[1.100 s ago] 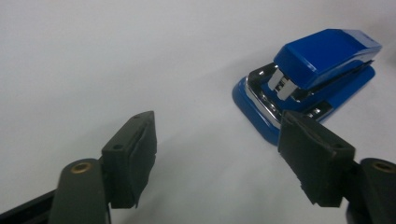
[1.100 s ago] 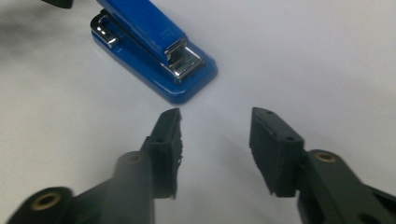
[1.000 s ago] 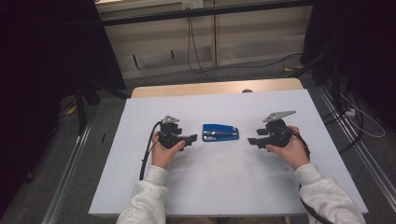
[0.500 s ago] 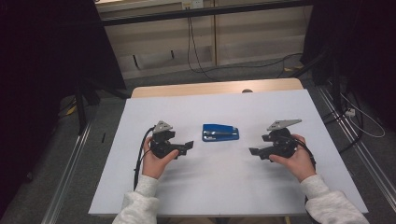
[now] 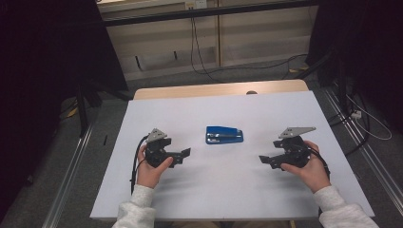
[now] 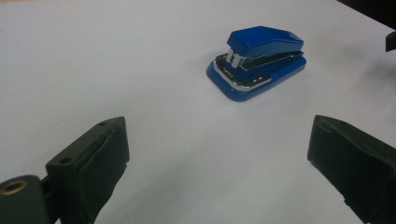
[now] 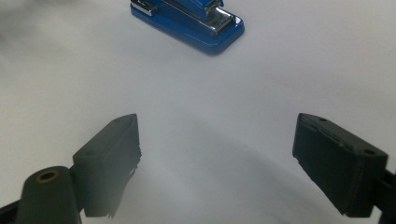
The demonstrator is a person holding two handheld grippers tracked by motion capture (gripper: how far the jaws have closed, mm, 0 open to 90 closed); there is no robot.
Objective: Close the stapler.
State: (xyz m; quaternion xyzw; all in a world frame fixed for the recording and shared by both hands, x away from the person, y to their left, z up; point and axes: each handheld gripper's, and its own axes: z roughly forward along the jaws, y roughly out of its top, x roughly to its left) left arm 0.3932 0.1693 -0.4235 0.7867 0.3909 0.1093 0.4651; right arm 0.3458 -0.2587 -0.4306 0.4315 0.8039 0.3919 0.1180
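Both grippers have drawn back from the blue stapler (image 5: 224,135), which lies untouched mid-table: the left gripper (image 5: 184,154) and right gripper (image 5: 264,159) flank it, jaws spread wide, suggesting no grasp begun.

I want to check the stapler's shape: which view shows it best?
The left gripper view: the blue stapler shows whole and close. The right gripper view cuts off its top; the high view shows it small.
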